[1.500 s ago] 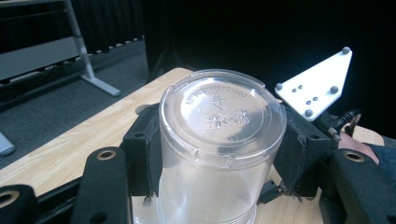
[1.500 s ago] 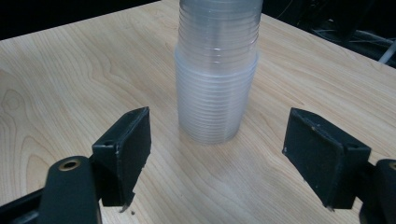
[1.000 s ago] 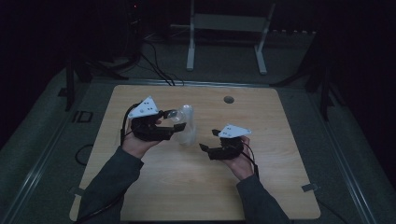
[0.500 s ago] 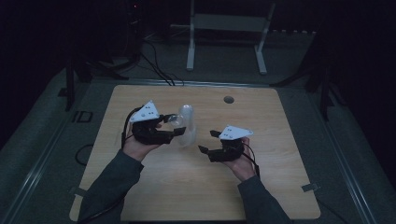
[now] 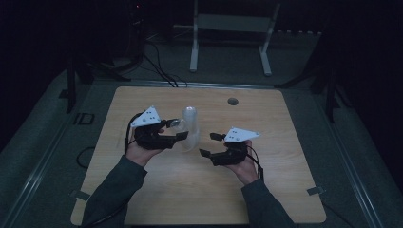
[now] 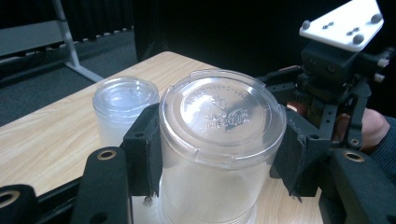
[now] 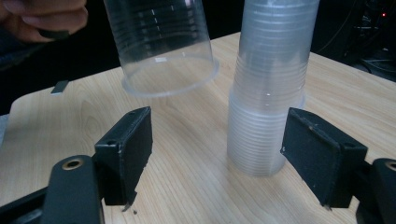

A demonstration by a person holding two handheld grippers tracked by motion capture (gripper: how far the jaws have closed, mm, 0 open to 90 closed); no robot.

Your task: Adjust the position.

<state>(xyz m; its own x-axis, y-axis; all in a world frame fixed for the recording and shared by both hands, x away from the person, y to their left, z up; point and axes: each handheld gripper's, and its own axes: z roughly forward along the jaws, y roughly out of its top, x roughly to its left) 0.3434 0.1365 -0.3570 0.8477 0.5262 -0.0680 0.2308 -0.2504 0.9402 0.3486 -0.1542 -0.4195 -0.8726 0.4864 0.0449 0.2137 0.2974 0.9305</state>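
Left gripper (image 5: 175, 130) pinches one clear cup (image 6: 219, 140) upside down, lifted off the table (image 5: 285, 190) (rim in air). Cup stack (image 7: 268, 88) stands beside it. Right gripper (image 7: 224, 154) jaws spread, empty, near stack.

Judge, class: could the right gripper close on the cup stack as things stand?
Probably yes: the right gripper is open, with the stack ahead between its jaws. The lifted cup hangs off to one side.
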